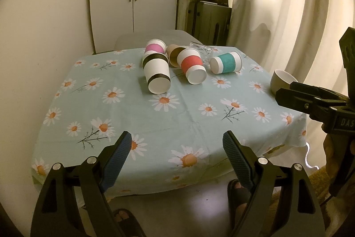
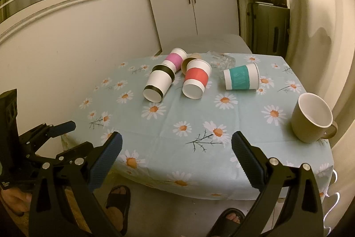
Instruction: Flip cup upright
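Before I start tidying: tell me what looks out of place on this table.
Four banded paper cups, black, red, pink and teal, lie tipped over, with a toppled clear glass behind. Only the beige mug stands upright.

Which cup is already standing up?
Only the beige ceramic mug stands upright at the table's right edge; the paper cups, like the teal-banded one, lie on their sides.

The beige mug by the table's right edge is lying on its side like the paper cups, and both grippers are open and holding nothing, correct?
Not quite: the beige mug stands upright, its mouth facing up, as the right wrist view shows. The paper cups, such as the red-banded cup, do lie on their sides. The left gripper and right gripper both have their jaws open and hold nothing.
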Demonstrator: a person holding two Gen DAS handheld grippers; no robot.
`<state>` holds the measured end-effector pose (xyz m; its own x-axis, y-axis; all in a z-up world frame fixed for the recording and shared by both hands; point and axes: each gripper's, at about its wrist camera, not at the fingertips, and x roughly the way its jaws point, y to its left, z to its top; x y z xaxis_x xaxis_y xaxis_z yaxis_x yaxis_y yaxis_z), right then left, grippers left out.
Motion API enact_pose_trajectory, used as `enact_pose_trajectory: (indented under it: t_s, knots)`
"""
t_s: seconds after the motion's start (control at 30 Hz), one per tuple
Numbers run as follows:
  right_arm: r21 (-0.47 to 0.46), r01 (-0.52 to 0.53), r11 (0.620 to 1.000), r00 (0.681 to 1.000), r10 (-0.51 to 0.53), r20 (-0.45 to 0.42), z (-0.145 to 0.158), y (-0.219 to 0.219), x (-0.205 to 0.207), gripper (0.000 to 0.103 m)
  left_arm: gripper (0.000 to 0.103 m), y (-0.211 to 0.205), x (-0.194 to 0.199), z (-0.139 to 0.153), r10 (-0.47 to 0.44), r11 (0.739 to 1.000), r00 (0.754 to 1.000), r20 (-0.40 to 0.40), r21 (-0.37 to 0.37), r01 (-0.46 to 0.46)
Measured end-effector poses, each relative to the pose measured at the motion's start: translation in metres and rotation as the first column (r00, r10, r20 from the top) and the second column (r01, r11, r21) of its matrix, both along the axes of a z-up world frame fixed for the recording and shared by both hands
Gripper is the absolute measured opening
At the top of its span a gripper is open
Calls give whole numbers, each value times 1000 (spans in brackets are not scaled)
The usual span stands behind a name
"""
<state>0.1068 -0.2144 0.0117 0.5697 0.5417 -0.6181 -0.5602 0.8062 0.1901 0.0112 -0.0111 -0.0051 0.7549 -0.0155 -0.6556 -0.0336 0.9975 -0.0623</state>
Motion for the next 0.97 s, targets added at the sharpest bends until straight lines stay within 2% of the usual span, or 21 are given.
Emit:
enact_pose_trajectory:
  t_s: [0.97]
  knots:
    - [-2, -7, 1000, 1000, 7, 1, 1, 0, 1, 98, 82, 0, -1, 0, 2, 1000, 1000, 1, 0, -2]
